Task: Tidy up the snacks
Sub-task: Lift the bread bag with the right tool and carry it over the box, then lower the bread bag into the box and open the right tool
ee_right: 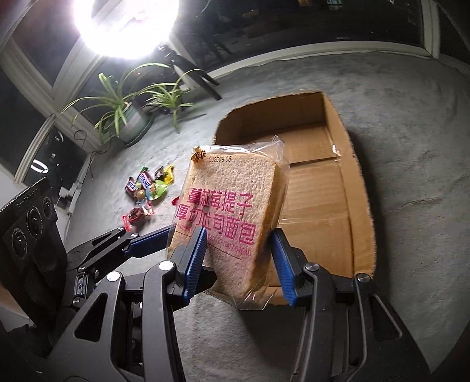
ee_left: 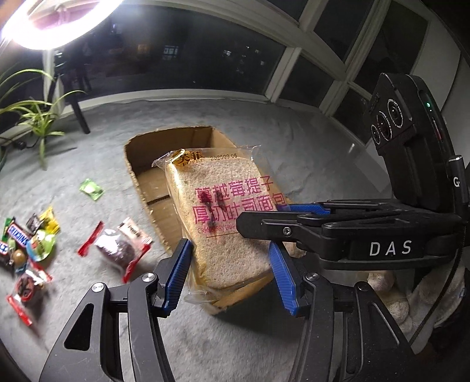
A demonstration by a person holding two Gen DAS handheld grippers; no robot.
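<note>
A blown-out ring light (ee_right: 124,28) glares overhead against dark windows (ee_left: 188,55); fisheye edges bend, snacks slightly blurred.
</note>
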